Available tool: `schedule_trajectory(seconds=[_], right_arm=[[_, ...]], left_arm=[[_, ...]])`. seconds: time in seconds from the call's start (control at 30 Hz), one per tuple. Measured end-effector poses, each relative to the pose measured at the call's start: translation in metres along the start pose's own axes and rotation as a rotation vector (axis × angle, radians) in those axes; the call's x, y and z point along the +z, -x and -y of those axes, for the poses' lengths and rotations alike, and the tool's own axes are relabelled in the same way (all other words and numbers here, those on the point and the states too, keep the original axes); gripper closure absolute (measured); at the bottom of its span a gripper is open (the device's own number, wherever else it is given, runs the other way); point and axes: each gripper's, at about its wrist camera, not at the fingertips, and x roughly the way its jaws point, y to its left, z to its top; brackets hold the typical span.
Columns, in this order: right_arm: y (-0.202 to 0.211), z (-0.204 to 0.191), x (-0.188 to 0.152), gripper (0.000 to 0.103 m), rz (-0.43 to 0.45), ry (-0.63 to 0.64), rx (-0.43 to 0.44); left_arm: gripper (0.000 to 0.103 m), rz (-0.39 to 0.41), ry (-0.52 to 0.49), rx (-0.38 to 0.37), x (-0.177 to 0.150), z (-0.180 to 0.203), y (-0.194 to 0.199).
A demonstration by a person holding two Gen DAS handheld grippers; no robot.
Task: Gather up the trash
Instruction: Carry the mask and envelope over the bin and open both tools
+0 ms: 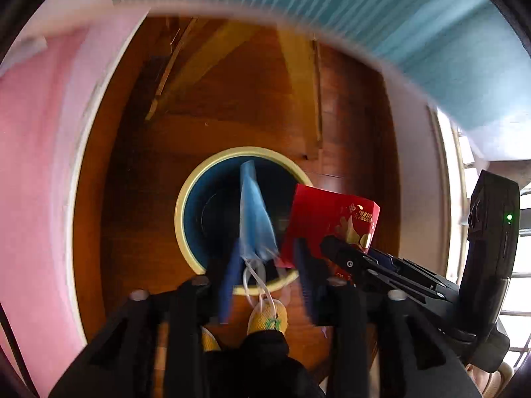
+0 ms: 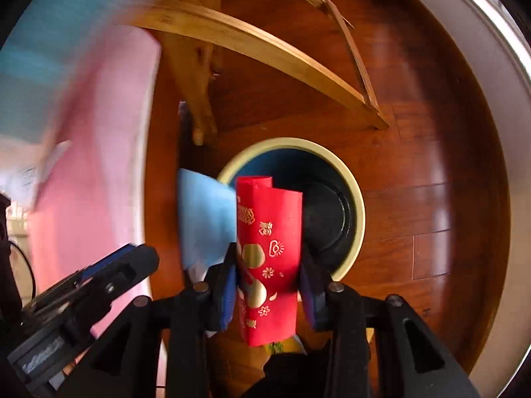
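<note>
Two grippers point straight down over a round bin [image 1: 186, 205] with a pale rim, standing on the wood floor [image 1: 139, 165]. On the left, the left gripper [image 1: 265, 275] has its jaws apart with a blue face mask [image 1: 254, 215] hanging between them, above the bin's opening; whether the pads touch it I cannot tell. To its right, the right gripper [image 2: 270, 285] is clamped on a red envelope [image 2: 268, 252] over the bin's near rim. Pink wall lies left of the bin, wooden furniture legs [image 2: 262, 46] beyond it, bare floor on the right.
</note>
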Motion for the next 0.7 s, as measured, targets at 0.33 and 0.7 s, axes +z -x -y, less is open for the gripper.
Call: schedule_trajectory(seconds=[0.33,0.7], right_arm=[[-0.062,0.027,0.008,0.034,0.004,-0.064,-0.031],[-0.006,0.011,-0.001,0.034,0.072,-0.054,-0.015]], left_arm=[[0.039,0.035,0.093,0.035,-0.001,-0.041,-0.063],[0.039,0.117,0.066,0.076,-0.013,-0.025,0.007]])
